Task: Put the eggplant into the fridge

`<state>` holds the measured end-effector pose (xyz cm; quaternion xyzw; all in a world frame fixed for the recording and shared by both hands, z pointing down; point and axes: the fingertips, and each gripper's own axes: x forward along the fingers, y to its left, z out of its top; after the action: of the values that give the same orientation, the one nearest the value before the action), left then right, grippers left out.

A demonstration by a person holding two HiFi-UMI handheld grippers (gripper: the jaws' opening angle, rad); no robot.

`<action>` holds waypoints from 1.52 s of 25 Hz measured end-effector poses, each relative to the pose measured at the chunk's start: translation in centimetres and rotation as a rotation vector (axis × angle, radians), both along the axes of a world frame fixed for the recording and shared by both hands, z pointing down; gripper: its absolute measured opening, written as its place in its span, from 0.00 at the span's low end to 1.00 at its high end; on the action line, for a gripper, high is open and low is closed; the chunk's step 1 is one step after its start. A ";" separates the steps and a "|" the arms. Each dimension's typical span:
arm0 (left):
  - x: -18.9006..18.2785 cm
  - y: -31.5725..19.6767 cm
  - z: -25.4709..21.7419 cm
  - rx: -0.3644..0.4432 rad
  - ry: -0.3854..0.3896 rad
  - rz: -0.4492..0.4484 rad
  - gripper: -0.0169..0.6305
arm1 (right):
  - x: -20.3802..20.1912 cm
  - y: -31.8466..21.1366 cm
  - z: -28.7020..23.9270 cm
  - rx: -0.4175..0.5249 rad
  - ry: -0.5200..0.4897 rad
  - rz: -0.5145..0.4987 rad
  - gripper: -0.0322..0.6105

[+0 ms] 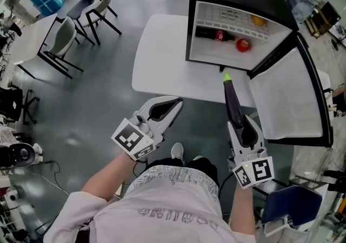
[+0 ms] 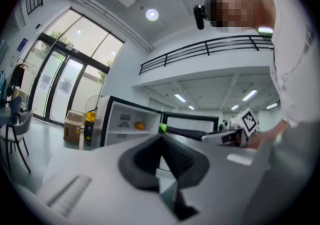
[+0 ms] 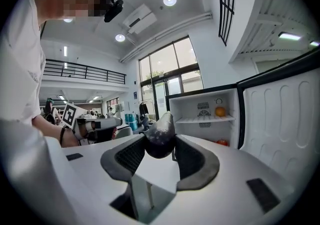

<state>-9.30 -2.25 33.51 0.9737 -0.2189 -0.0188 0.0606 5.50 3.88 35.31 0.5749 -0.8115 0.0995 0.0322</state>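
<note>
A long dark purple eggplant [image 1: 233, 99] with a green tip points at the open mini fridge [image 1: 201, 42] on the white table [image 1: 160, 57]. My right gripper [image 1: 241, 124] is shut on its thick end, just below the fridge opening. In the right gripper view the eggplant [image 3: 160, 138] sits clamped between the pads, with the fridge [image 3: 209, 115] ahead on the right. My left gripper [image 1: 164, 110] hangs at the table's near edge, shut with nothing in it. The left gripper view shows its jaws [image 2: 161, 141] closed and the eggplant [image 2: 187, 132] beyond them.
Inside the fridge lie a cola bottle [image 1: 215, 35], a red fruit [image 1: 243, 45] and an orange [image 1: 258, 20]. The fridge door [image 1: 289, 96] swings open to the right. Chairs [image 1: 67, 34] and a table stand at the left; a blue chair [image 1: 294, 204] is at the lower right.
</note>
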 end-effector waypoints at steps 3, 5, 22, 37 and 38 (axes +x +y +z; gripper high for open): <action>0.2 -1.2 -0.1 0.001 0.000 0.000 0.04 | 0.2 -1.4 -0.2 0.007 -0.008 -0.002 0.34; 0.4 -2.2 -0.2 0.002 -0.001 -0.004 0.04 | 0.6 -2.5 -0.3 0.014 -0.011 -0.002 0.34; 10.0 -11.5 1.1 -0.009 -0.039 -0.059 0.04 | 9.9 -13.4 0.4 0.014 -0.010 -0.068 0.34; 15.5 -16.4 0.8 -0.001 -0.069 -0.137 0.04 | 13.9 -19.8 1.2 -0.011 -0.052 -0.152 0.34; 15.7 -16.6 0.9 -0.003 -0.069 -0.144 0.04 | 14.0 -20.1 1.4 -0.014 -0.054 -0.161 0.34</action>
<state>6.39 -18.89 34.40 0.9554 -0.2902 0.0108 0.0531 19.51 -16.17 36.67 0.5048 -0.8549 0.1178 0.0222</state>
